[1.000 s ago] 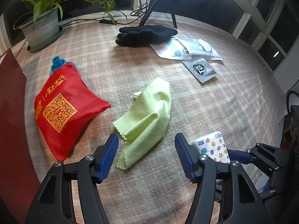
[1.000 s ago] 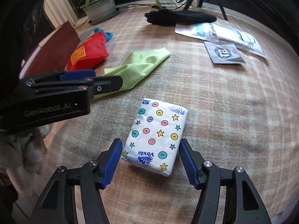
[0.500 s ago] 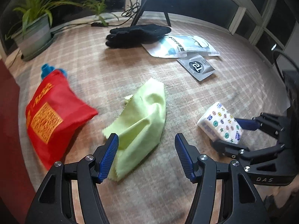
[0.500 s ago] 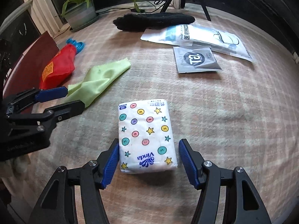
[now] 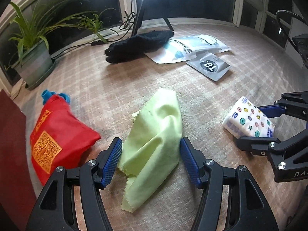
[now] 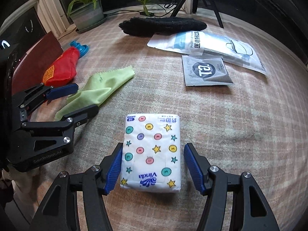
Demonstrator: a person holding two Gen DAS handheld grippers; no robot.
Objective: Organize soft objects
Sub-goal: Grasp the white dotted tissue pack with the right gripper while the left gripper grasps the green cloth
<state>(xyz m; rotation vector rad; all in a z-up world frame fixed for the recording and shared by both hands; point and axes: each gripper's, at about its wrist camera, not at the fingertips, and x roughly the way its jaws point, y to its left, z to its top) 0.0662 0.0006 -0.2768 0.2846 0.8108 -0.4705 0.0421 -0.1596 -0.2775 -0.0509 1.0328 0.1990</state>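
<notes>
**Both grippers poised over soft items on the checked cloth**

The left gripper (image 5: 151,158) stands with its blue-padded jaws apart around the crumpled pale-green microfibre cloth (image 5: 154,144), which lies flat on the beige checked tablecloth (image 5: 192,100); the pads flank the fabric without squeezing it, so nothing is gripped. From this cloth, the red drawstring pouch with a yellow printed square (image 5: 55,140) lies at nine o'clock, well apart, with a blue plastic piece (image 5: 47,94) poking out behind it.

The right gripper (image 6: 153,166) straddles the white tissue pack printed with coloured dots and stars (image 6: 152,152). Its left pad sits right at the pack's edge (contact is hard to judge), while a clear gap shows at the right pad, so the jaws are open and the pack rests on the tablecloth.

From the tissue pack, a grey foil sachet (image 6: 207,71) lies at one o'clock, a white plastic mask packet (image 6: 211,47) beyond it, and a black fuzzy glove (image 6: 163,27) at twelve o'clock. A potted green plant (image 6: 88,13) stands at eleven o'clock by the window
</notes>
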